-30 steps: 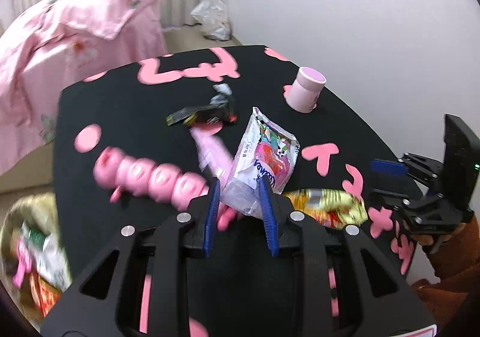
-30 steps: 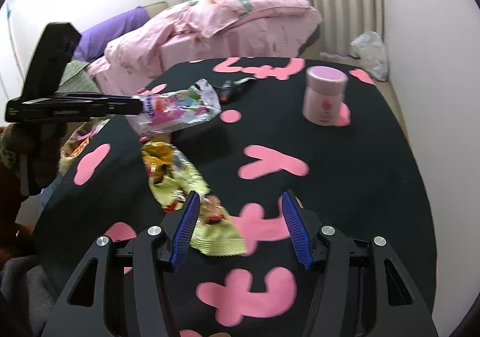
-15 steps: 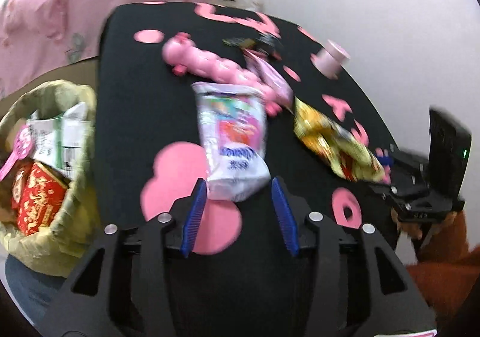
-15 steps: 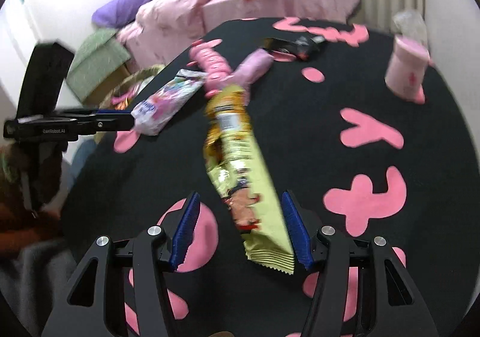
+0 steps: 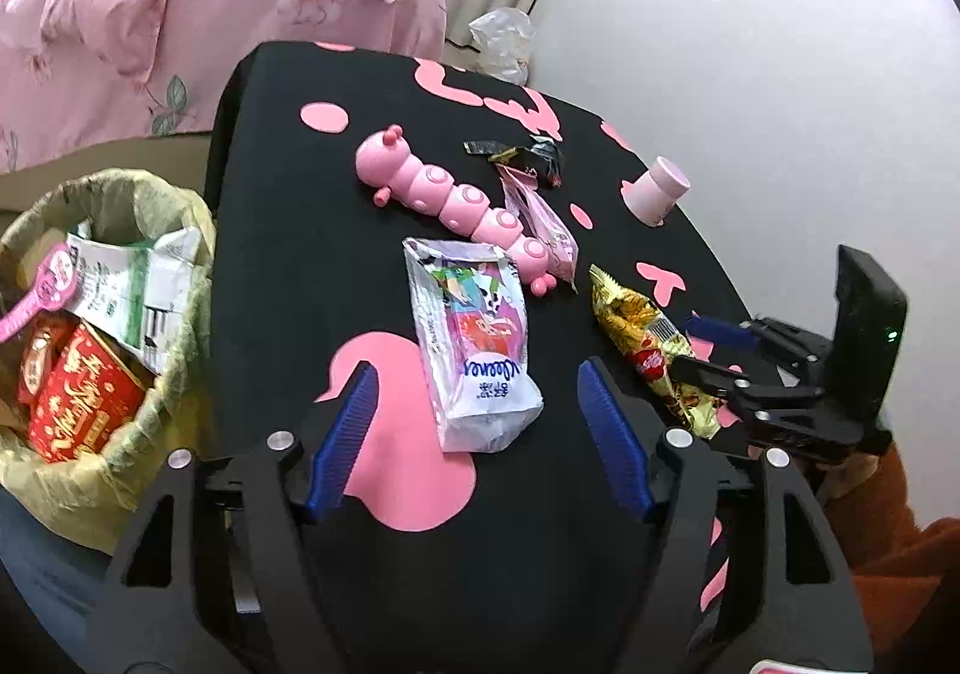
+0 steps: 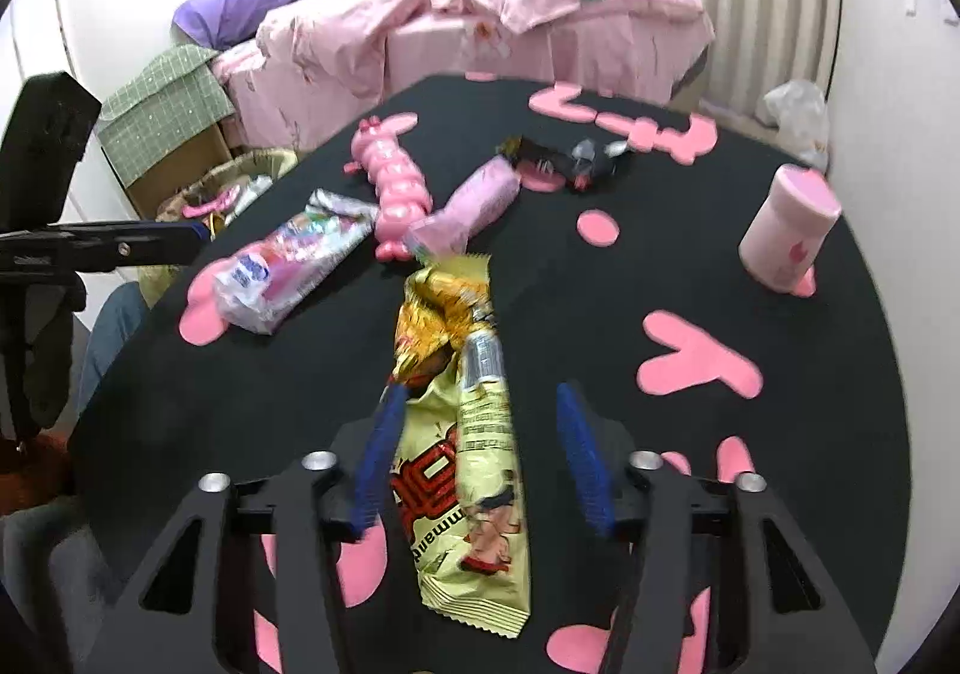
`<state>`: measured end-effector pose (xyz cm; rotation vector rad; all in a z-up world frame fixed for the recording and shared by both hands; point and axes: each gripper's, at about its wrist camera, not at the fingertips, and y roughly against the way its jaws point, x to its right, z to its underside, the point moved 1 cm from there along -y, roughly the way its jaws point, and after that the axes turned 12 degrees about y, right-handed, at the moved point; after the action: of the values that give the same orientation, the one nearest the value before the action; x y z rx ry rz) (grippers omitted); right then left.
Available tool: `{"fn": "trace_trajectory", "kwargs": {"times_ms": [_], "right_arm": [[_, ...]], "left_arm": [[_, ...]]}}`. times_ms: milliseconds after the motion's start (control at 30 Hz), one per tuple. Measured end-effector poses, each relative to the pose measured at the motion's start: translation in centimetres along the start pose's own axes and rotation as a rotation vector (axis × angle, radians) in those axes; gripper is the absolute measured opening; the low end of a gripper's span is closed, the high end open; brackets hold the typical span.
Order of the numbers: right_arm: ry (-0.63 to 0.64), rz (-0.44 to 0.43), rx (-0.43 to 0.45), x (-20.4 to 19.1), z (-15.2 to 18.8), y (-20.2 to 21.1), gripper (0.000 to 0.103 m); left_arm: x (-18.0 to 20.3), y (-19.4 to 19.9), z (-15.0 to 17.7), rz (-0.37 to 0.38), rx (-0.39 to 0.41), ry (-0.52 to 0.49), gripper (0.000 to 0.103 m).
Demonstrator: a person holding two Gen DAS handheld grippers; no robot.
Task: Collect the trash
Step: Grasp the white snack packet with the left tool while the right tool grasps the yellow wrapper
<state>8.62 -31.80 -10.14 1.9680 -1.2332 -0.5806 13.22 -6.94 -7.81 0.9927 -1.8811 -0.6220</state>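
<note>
We close our right gripper [image 6: 474,458] on the yellow snack wrapper [image 6: 474,470], which lies lengthwise between its narrowing jaws on the bench [image 6: 750,494]; our left gripper [image 5: 474,434] opens, the milk pouch [image 5: 474,338] loose between

Surface: we see a black table [image 5: 288,254] with pink shapes | centre: white-purple pouch [image 5: 474,338] | 12 o'clock: pink caterpillar toy [image 5: 456,200], pink sachet [image 5: 540,218] touching it, black wrapper [image 5: 528,158] beyond | 2 o'clock: pink cup [image 5: 657,188] | 3 o'clock: yellow snack wrapper [image 5: 648,344]
</note>
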Motion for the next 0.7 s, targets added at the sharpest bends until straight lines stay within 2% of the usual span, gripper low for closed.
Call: {"fn": "trace_trajectory", "kwargs": {"times_ms": [33,67,133,400,500,533,600,700], "right_arm": [[-0.003,-0.024,-0.008,-0.1,0.1,-0.3,0.030],[-0.008,-0.048,-0.008,-0.1,0.3,-0.3,0.020],[-0.020,-0.073,-0.004,-0.1,0.6,-0.2,0.018],[-0.081,-0.011,0.070,1.2,1.4,2.6,0.016],[-0.122,0.010,0.097,2.0,1.6,3.2,0.016],[-0.130,0.020,0.102,2.2,1.6,3.3,0.016],[-0.141,0.018,0.105,2.3,1.7,3.3,0.016],[-0.147,0.011,0.106,2.2,1.9,3.1,0.016]], "left_arm": [[0.1,-0.2,0.1,0.011,-0.012,0.001,0.071],[0.2,-0.5,0.2,0.030,-0.031,0.005,0.075],[0.5,-1.1,0.3,0.031,-0.047,0.003,0.075],[2.0,-2.2,-0.5,-0.033,-0.002,-0.052,0.075],[2.2,-2.9,-0.5,-0.087,0.000,-0.061,0.075],[2.0,-3.3,-0.5,-0.099,-0.016,-0.045,0.074],[1.6,-4.0,-0.5,-0.125,-0.046,-0.019,0.066],[1.5,-4.6,-0.1,-0.173,-0.066,-0.021,0.059]]}}
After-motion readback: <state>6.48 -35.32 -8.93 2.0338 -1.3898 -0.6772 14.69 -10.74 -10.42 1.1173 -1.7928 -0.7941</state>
